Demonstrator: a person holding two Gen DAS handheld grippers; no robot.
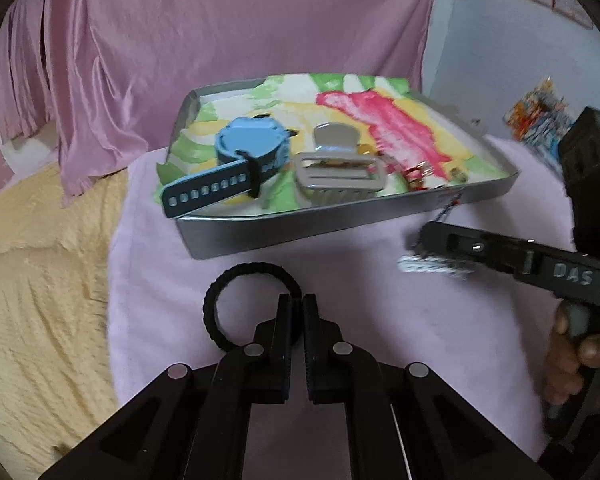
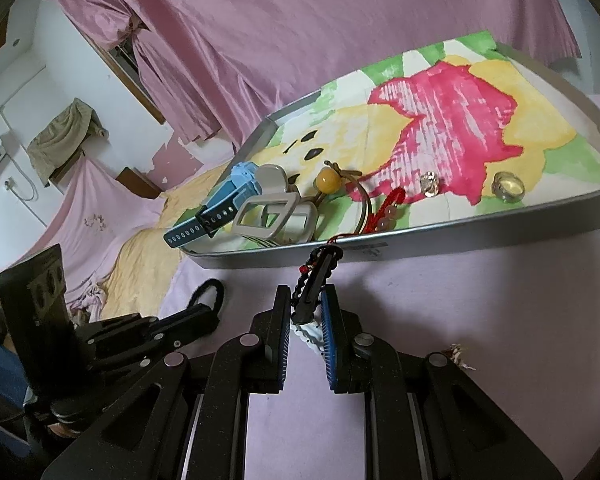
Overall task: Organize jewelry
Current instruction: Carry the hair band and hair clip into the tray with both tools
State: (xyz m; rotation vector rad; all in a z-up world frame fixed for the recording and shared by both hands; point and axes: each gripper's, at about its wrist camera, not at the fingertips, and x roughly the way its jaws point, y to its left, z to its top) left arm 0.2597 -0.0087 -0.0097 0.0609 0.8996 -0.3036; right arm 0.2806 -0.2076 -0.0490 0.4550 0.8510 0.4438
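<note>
A silver tray (image 1: 260, 236) (image 2: 460, 236) lined with flowered cloth holds a blue watch (image 1: 244, 152) (image 2: 228, 196), a grey claw clip (image 1: 336, 168) (image 2: 276, 216), an amber bead (image 2: 326, 180), a red beaded cord (image 2: 392, 208) and two clear glassy pieces (image 2: 508, 188). In front of the tray my left gripper (image 1: 297, 308) (image 2: 210, 314) is shut on a black ribbed ring (image 1: 236, 280) (image 2: 210, 290), whose loop sticks out to the left. My right gripper (image 2: 306, 312) (image 1: 424, 248) is shut on a black beaded strand (image 2: 320, 268) with a white sparkly end (image 1: 432, 264), just before the tray's near rim.
A pale pink cloth (image 1: 380, 320) covers the work surface. A yellow blanket (image 1: 40, 280) lies at the left, and pink curtains hang behind. A small shell-like piece (image 2: 458, 354) lies on the cloth at the right. A hand (image 1: 572, 356) holds the right gripper's handle.
</note>
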